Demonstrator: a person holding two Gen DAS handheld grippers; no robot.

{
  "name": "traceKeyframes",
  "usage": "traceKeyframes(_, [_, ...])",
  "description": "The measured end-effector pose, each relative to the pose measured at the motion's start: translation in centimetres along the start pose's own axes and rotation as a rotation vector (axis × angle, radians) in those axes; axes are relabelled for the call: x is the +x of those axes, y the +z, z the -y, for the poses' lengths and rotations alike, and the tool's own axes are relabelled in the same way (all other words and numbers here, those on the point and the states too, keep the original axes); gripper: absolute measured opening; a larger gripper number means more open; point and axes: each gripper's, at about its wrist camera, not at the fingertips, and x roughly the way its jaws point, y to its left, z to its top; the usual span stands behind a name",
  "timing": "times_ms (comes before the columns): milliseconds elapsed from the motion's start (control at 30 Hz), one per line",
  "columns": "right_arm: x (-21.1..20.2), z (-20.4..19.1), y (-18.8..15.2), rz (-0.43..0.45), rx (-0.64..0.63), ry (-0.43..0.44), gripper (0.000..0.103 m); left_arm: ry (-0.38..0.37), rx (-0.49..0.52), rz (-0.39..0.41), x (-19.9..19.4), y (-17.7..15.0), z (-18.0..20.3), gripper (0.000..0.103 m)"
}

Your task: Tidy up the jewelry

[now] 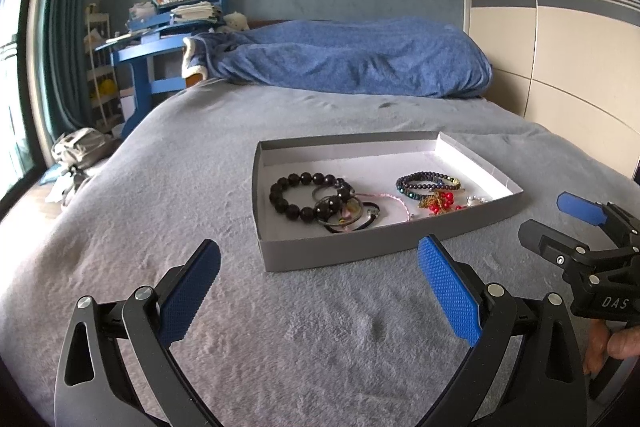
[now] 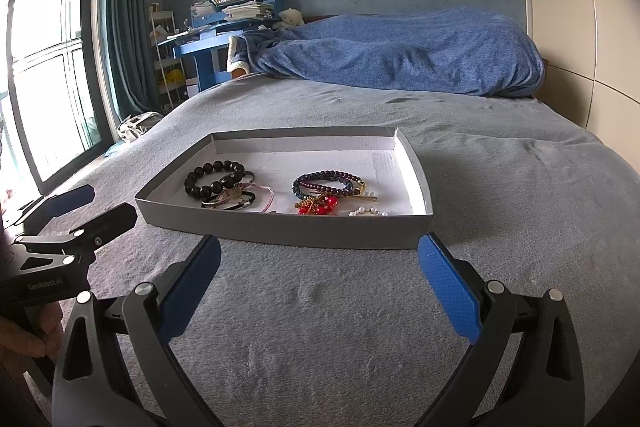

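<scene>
Lying in the flat grey cardboard box (image 2: 280, 227) on the grey bed blanket (image 2: 320, 307) are a black bead bracelet (image 2: 214, 179), purple bead bracelet (image 2: 328, 183) and red bead jewelry (image 2: 318, 206). Both the left gripper (image 1: 318, 287) and right gripper (image 2: 318, 287) are gaping wide, holding nothing. "DAS" (image 1: 615, 303) is showing on one.

- Our left gripper (image 1: 319, 289) had black arms with triangular cut-outs, silver round screws and blue dimpled pads (image 1: 449, 291).
- Our right gripper (image 2: 319, 287) looked the same; its body read "DAS" in white.
- "GenRobot.AI" marked the left one's body.
- Bare skin showed on our right hand (image 1: 608, 345).
</scene>
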Motion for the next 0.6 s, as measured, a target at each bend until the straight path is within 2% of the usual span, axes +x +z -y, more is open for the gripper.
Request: traceKeyframes(600, [0.35, -0.15, -0.11, -0.006, -0.002, 0.004, 0.097, 0.003, -0.006, -0.019, 0.65, -0.50, -0.09, 0.098])
